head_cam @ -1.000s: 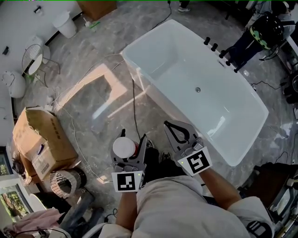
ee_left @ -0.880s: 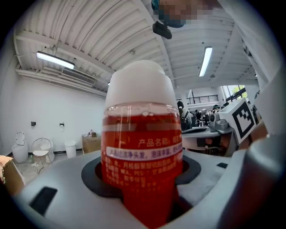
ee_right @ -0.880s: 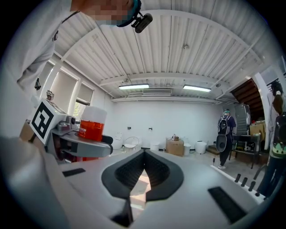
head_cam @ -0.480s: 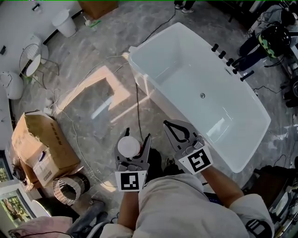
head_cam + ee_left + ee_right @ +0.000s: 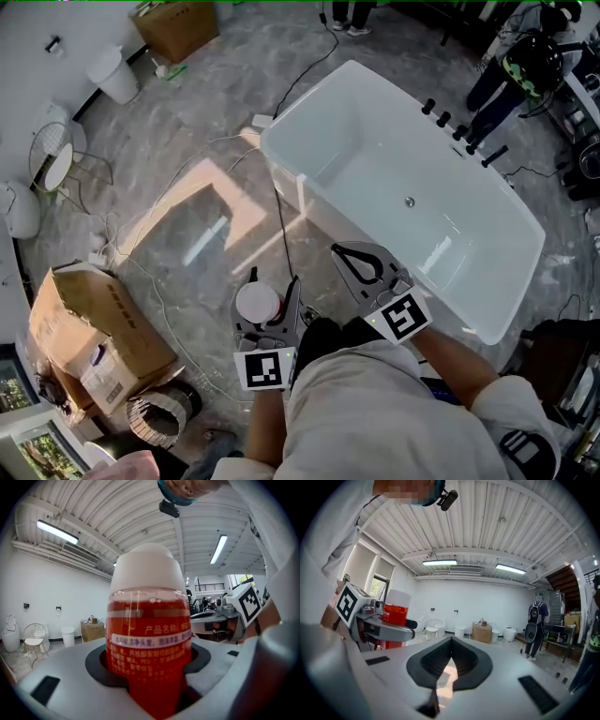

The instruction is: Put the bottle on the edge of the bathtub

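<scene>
Head view: bottle held, off the tub

Bottle [image 5: 258,303], red with a white cap, stands upright, clamped in left gripper [image 5: 272,281] above floor [image 5: 178,141]. Right gripper [image 5: 342,253] at its 2 o'clock, jaws together, empty. Bathtub [image 5: 300,101] at 1 o'clock, not touching.

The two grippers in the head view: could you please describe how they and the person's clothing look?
Both the left gripper and right gripper are grey, each claw lined with black pads, and each carries a white cube with black square markers. The person wears a pale short-sleeved shirt.
</scene>
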`<state>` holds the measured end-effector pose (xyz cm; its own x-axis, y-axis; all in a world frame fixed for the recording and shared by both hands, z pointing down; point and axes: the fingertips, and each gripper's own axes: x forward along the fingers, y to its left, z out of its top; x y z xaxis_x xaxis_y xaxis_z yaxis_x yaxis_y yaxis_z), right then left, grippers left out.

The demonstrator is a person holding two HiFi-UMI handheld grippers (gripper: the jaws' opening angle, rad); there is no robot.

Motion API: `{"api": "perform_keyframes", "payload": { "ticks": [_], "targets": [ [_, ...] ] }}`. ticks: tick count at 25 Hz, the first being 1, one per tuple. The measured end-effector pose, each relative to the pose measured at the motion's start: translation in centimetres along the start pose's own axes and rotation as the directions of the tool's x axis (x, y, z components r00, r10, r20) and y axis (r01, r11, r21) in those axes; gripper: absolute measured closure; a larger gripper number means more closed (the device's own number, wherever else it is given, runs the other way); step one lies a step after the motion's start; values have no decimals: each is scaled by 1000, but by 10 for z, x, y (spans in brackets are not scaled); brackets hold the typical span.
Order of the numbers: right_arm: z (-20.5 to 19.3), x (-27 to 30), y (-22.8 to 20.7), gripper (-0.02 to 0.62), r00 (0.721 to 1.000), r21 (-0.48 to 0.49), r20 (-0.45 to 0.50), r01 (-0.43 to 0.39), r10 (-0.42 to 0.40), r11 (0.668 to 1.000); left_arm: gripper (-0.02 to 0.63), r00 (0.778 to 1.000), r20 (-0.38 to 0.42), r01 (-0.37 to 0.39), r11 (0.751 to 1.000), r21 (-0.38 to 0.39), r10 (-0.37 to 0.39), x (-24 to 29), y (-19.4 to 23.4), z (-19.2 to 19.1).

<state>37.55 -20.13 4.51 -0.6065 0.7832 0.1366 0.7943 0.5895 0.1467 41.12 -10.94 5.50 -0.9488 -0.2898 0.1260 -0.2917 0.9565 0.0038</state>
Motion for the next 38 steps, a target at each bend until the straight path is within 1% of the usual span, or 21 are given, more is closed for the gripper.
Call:
{"api": "perform_keyframes", "payload": {
  "ticks": [4,10,14,17,19,24,28,31,34,38],
  "targets": [
    [7,27,0,589,1000,6,20,-2,2,1000,313,1000,-11,-21,1000,5,22,6,31,-7],
    [13,75,-4,589,999,16,33,-21,20,1000,313,999,-18,-33,999,-15,33,28,66,-6],
    [2,114,-11,589,999,10,23,-49,49,999,313,999,-32,-20,1000,-14,20,52,98,-12],
    [0,148,-28,589,998,17,31,-54,53,998,313,1000,-17,-8,1000,11,8,82,123,-4],
    [2,171,-44,589,998,22,38,-53,52,998,313,1000,-11,3,1000,11,-3,104,139,4],
    [-4,222,-79,589,998,-3,-14,-58,58,998,313,999,-25,40,999,25,-39,157,174,15],
    [-11,255,-105,589,998,26,-32,-49,50,998,313,996,-53,69,997,25,-68,198,193,13],
    [-16,275,-121,589,997,25,-48,-56,57,998,313,995,-40,91,995,31,-90,225,202,17],
    [-24,291,-131,589,995,40,-69,-63,66,997,313,994,-54,99,994,34,-97,244,210,16],
    [-20,315,-145,589,997,38,-61,-49,51,998,313,992,-66,110,993,33,-108,266,228,17]
  ]
}}
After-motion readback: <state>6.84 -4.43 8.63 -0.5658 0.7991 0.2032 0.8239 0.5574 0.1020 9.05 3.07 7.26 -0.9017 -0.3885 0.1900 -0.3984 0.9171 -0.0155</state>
